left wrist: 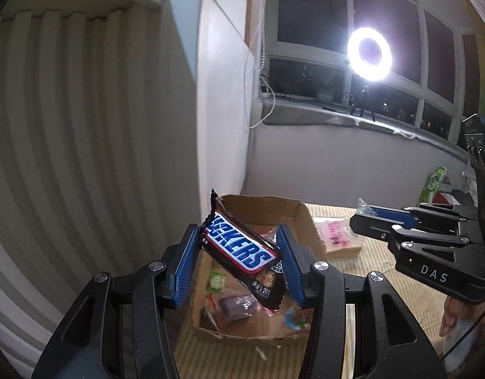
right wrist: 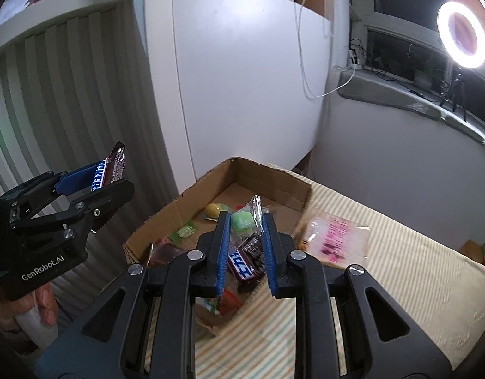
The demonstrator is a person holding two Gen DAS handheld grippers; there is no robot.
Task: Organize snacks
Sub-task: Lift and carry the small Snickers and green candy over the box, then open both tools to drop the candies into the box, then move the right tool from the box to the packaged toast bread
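My left gripper (left wrist: 239,237) is shut on a Snickers bar (left wrist: 242,251) and holds it above an open cardboard box (left wrist: 267,211) with several wrapped snacks inside. In the right wrist view the left gripper (right wrist: 116,186) is at the left, holding the bar (right wrist: 111,167) in the air. My right gripper (right wrist: 244,221) is shut on a clear wrapper with a green round sweet (right wrist: 244,221), above the box (right wrist: 274,177). In the left wrist view the right gripper (left wrist: 356,218) holds the wrapper (left wrist: 364,208) right of the box.
A pink-labelled snack packet (right wrist: 334,237) lies on the striped cloth (right wrist: 400,278) right of the box. A second Snickers bar (right wrist: 247,259) lies in the box. A white wall stands behind. A ring light (left wrist: 370,53) stands on the window sill. Green packaging (left wrist: 433,183) is at far right.
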